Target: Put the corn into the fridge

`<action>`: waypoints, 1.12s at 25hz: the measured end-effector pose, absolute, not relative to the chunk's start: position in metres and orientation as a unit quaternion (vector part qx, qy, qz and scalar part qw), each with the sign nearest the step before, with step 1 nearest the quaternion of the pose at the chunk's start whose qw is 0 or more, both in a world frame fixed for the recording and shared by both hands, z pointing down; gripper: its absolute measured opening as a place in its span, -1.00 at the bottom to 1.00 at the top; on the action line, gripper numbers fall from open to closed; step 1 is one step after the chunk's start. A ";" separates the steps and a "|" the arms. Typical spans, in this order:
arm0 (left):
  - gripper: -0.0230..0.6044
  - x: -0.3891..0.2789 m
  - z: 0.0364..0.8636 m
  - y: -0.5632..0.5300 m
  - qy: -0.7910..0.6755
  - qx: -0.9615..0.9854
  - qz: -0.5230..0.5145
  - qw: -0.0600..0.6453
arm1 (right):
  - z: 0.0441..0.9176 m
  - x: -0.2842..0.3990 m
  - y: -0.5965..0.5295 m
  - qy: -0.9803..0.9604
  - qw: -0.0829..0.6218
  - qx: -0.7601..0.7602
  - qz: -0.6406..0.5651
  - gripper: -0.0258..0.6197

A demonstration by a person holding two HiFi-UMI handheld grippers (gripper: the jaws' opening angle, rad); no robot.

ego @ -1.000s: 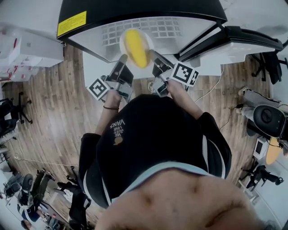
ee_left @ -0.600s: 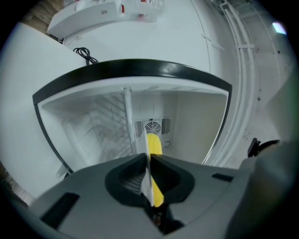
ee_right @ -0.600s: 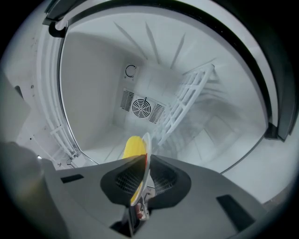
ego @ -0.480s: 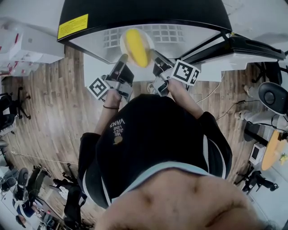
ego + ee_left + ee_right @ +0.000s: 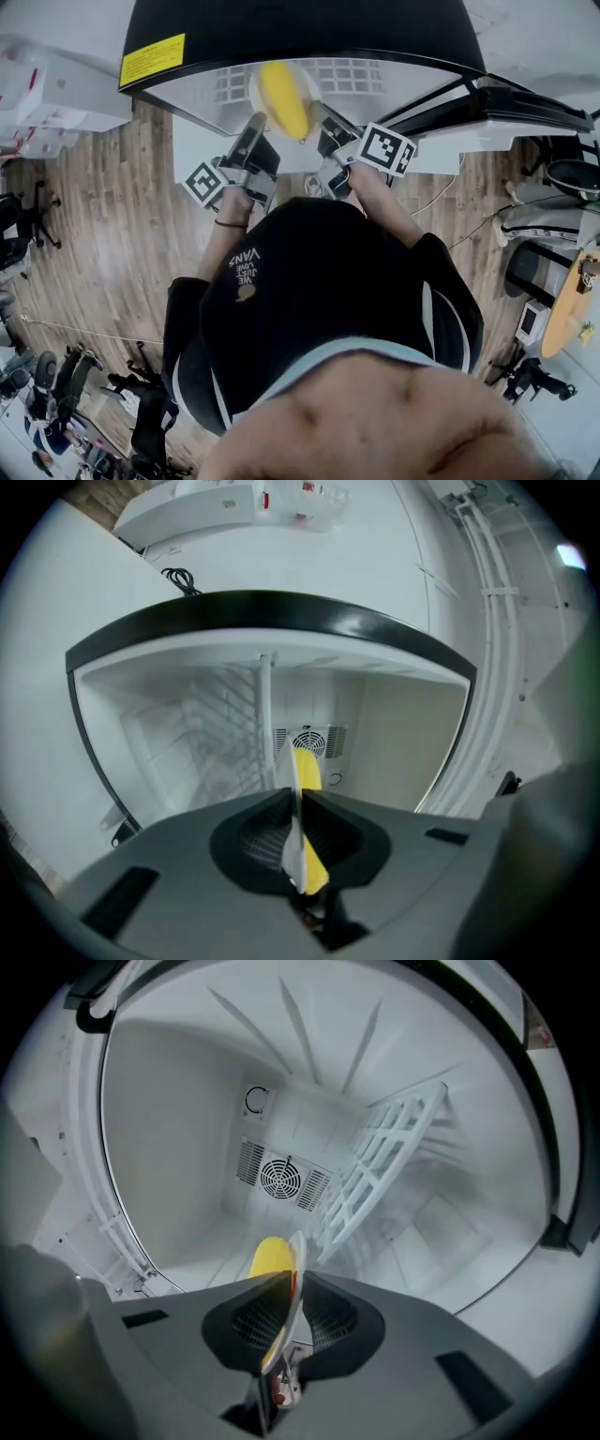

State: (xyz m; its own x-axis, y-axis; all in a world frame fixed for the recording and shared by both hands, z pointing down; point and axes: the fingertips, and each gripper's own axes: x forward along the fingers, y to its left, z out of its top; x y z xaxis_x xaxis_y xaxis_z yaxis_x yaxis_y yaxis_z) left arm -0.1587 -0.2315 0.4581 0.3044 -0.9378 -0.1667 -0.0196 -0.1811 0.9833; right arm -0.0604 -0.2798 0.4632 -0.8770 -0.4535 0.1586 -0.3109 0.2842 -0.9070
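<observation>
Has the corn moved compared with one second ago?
Yes, slightly: in the head view the corn now reaches nearer the black top of the fridge, so further into the opening.

Left tongs (image 5: 256,122) and right tongs (image 5: 316,110) reach forward side by side, near level; each pinched tight on the plate (image 5: 255,92) rim.

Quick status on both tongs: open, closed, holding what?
Left tongs: closed on the rim of the plate carrying the corn.
Right tongs: closed on the same plate's other rim.
</observation>
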 end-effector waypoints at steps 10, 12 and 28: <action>-0.81 -0.159 0.457 -0.237 -0.384 0.614 -0.463 0.512 | 0.460 -0.063 -0.290 0.807 0.070 -0.231 -0.538 -0.83; -0.81 -0.158 0.458 -0.239 -0.384 0.609 -0.467 0.513 | 0.459 -0.063 -0.293 0.809 0.073 -0.229 -0.536 -0.83; -0.81 -0.161 0.462 -0.242 -0.393 0.575 -0.498 0.516 | 0.454 -0.058 -0.303 0.815 0.084 -0.234 -0.524 -0.69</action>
State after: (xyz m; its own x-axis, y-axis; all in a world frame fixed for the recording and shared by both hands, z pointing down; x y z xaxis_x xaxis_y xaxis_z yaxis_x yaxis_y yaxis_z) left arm -0.1610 -0.2423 0.4618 0.1940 -0.9666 -0.1672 0.0620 -0.1580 0.9855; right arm -0.0579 -0.3033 0.4536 -0.8764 -0.4693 0.1084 -0.2937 0.3422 -0.8925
